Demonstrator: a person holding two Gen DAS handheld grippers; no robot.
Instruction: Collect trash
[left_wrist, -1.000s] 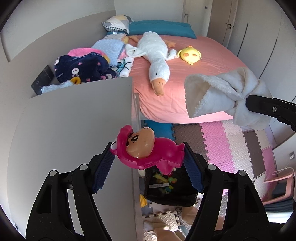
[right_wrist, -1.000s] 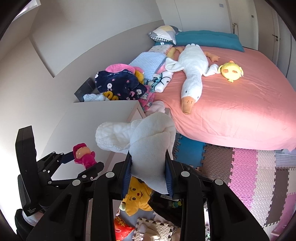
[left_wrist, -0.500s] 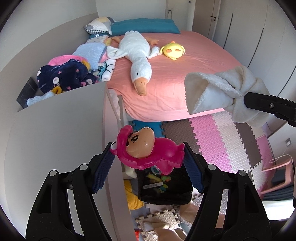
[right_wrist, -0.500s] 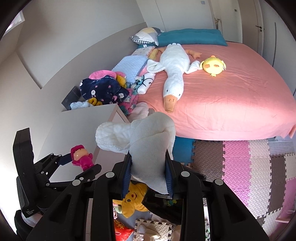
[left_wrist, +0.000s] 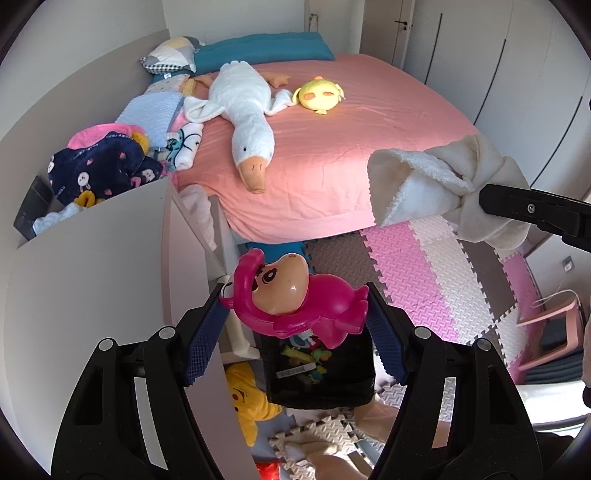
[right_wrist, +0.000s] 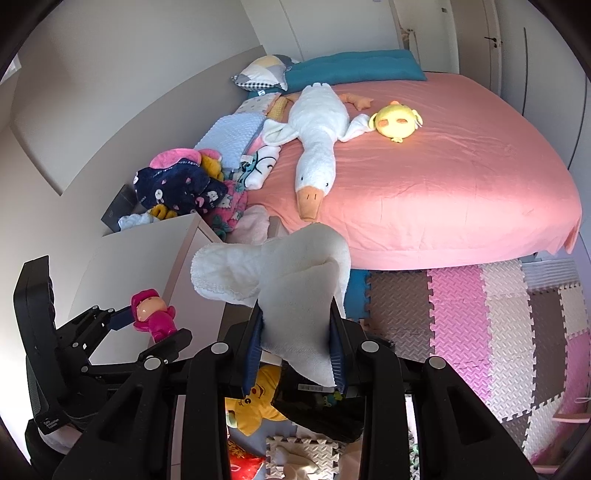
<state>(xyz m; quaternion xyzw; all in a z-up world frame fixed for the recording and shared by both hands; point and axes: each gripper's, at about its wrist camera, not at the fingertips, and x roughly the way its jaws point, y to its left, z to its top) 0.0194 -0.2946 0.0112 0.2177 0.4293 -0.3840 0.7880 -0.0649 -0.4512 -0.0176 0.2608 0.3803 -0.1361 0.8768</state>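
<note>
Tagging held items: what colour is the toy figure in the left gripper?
Bright pink with a tan face; the toy figure shows best in the left wrist view.

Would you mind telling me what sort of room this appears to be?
Most likely a child's bedroom: a bed with a plush goose on it, and foam puzzle mats covering the floor.

The left gripper (left_wrist: 297, 325) clamps a glossy pink plastic character toy (left_wrist: 295, 301); a white plush goose (left_wrist: 247, 122) lies at twelve o'clock on the pink bed (left_wrist: 369, 140).
</note>
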